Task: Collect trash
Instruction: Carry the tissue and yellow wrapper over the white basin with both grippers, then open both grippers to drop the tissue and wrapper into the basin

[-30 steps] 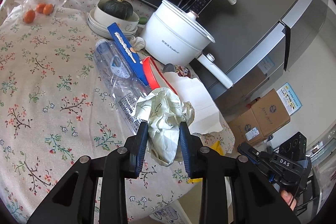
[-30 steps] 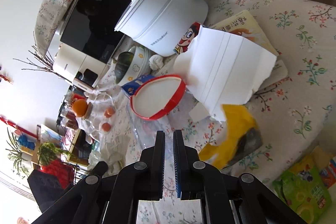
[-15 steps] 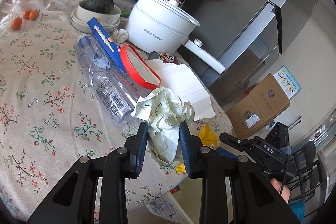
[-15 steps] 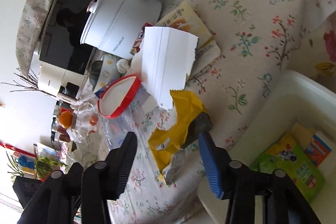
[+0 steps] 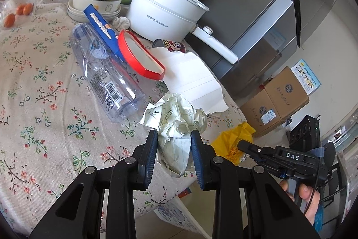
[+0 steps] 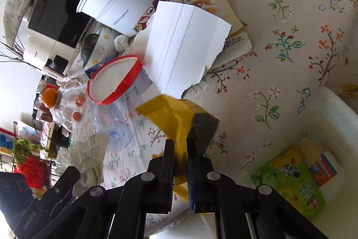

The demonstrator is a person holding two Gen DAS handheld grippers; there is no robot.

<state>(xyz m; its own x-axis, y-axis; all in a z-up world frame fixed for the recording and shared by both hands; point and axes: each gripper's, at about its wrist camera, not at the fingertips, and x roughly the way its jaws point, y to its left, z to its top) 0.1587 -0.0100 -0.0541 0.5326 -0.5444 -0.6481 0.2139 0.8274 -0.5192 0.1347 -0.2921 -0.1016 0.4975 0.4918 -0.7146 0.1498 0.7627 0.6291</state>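
Crumpled paper wad (image 5: 176, 124) and yellow wrapper (image 6: 176, 118) — both clamped, above tablecloth.

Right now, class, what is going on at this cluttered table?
A person is clearing trash with a handheld gripper in each hand. The left gripper is shut on a crumpled paper wad near the table edge. The right gripper is shut on a yellow snack wrapper. A white bin beside the table already holds a green packet. A clear plastic bottle and torn white paper lie on the floral tablecloth.
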